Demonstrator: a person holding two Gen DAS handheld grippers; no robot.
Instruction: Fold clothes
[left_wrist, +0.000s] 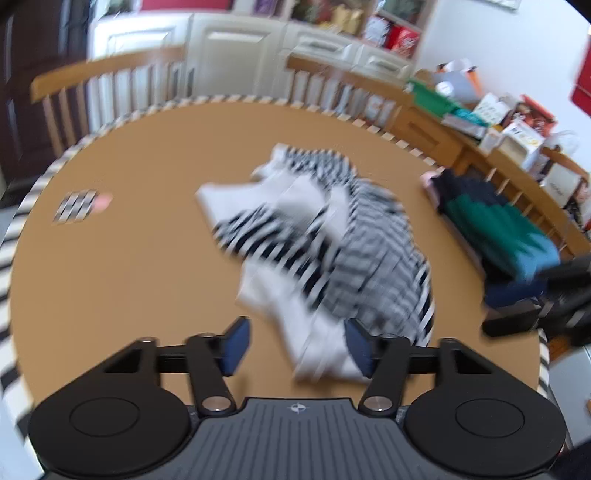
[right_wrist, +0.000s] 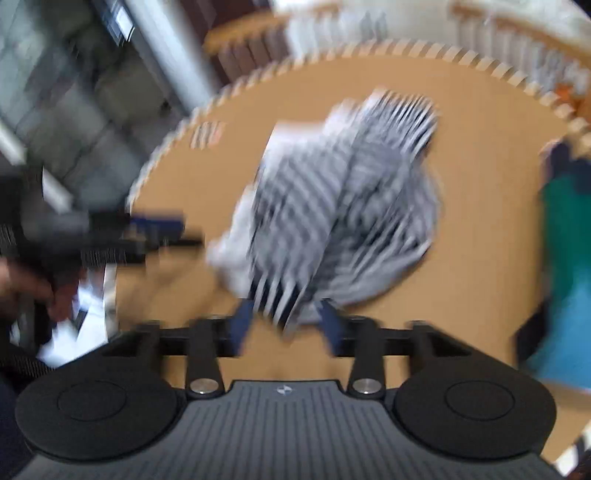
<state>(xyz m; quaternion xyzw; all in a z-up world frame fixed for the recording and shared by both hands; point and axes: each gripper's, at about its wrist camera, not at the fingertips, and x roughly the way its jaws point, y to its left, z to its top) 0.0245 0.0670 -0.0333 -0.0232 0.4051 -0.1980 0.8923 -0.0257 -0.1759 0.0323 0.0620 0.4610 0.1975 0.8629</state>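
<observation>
The striped shirt (left_wrist: 317, 236) lies crumpled mid-table (left_wrist: 129, 258), soft, light and probably floppy though blur hides detail, so the left gripper (left_wrist: 297, 345) and right gripper (right_wrist: 286, 325), both spread and empty, should pinch its near edge.

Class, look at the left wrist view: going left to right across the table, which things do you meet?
Small striped patch → crumpled striped garment → stack of folded clothes → right gripper.

Wooden chairs (left_wrist: 110, 85) before cream cabinets (left_wrist: 236, 48)
</observation>
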